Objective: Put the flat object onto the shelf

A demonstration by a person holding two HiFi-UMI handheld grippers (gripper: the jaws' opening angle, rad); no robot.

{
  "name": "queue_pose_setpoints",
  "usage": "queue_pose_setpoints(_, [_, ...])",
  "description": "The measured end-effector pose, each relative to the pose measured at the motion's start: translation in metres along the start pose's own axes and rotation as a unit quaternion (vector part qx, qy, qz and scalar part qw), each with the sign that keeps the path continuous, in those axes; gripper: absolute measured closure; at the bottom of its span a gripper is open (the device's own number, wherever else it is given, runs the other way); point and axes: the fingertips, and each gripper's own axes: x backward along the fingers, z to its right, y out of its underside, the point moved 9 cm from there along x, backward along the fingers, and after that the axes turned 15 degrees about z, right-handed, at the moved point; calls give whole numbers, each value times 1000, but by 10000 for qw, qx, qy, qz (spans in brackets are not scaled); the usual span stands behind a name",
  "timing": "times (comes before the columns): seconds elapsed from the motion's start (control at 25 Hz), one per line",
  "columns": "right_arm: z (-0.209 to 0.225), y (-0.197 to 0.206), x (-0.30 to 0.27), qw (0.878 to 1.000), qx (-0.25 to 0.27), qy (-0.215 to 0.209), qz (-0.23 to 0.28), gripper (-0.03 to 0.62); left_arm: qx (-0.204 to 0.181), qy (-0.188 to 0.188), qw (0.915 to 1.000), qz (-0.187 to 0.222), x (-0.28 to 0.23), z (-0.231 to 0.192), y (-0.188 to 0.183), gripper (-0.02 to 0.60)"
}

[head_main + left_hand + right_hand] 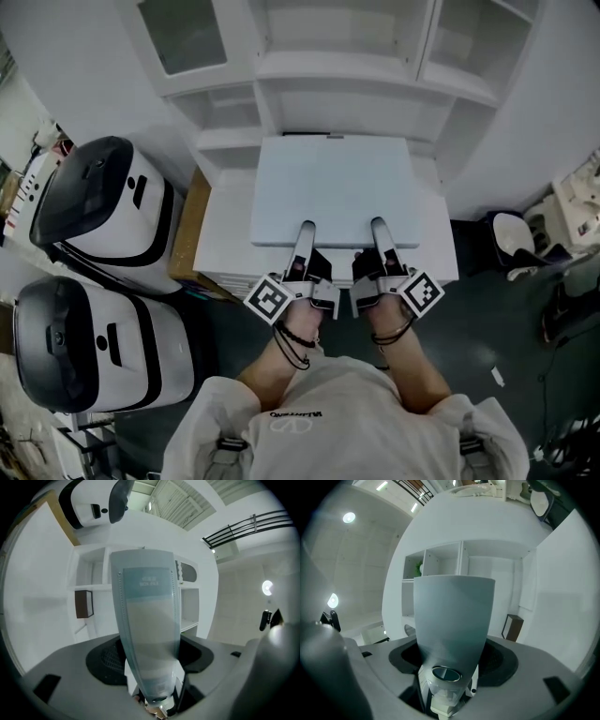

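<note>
Two grippers: the left gripper [306, 234] and the right gripper [378, 230] are each clamped on the near edge of the flat object [333, 187], with one finger of each lying along its top face.
Flat object: a pale blue-white panel held about level in front of the shelf [342, 70], above the white table [225, 234]. Its far edge reaches the shelf's lower middle bay; I cannot tell whether it is inside.
Marker cubes: the left cube [272, 298] and the right cube [422, 292] carry black-and-white square patterns, not words.
Shirt: a short dark line of print [295, 414] sits at the person's collar, too small to read.
Left gripper view: faint pale lettering [149, 581] sits high on a pale slab [147, 620] that runs up mid-frame toward the shelf. The letters are not legible, and I cannot tell whether the slab is a jaw finger or the panel's face.
Right gripper view: a similar plain-faced slab [452, 616] fills the middle.
Head view only: two white-and-black machines [103, 202] [94, 347] stand left of the shelf, with a cardboard sheet [187, 225] between them and the table.
Gripper views only: a small brown box [83, 603] [514, 626] sits beside the shelf's open bays, and round ceiling lamps [267, 588] [348, 517] glow above the shelf.
</note>
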Motion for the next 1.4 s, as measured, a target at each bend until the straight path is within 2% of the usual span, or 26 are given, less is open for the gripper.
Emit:
queue_pose_setpoints(0.16, [-6,7,-37,9999,15,-133,106,281,89,85,9999,-86,-38,2,-12,279])
queue_pose_setpoints(0.44, [-19,12,-97,9986,96,-422,306,279,-23,358,9987,-350,-105,12,-32,279])
queue_pose_setpoints(0.64, [-31,11,-119,9964,154,-663,505,279,-19,620,9967,-526,-135,23,-37,279])
queue_pose_setpoints(0.76, [-32,8,-138,9960,133,-682,559,279,-21,635,9964,-567,-156,26,-36,279])
queue_pose_setpoints(0.96, [-38,-6,-167,9942,138,-849,650,279,71,593,9964,-597,-177,31,-26,279])
queue_pose_setpoints(1.08, [-43,-12,-173,9933,110,-968,627,279,-57,758,9956,-542,-186,38,-23,279])
queue_pose_setpoints(1.2, [-38,-19,-186,9941,-48,-918,575,279,-208,801,9954,-481,-202,41,-19,279])
queue_pose_setpoints(1.4, [-32,-30,-215,9951,-112,-857,484,279,-216,700,9966,-390,-226,38,-11,279])
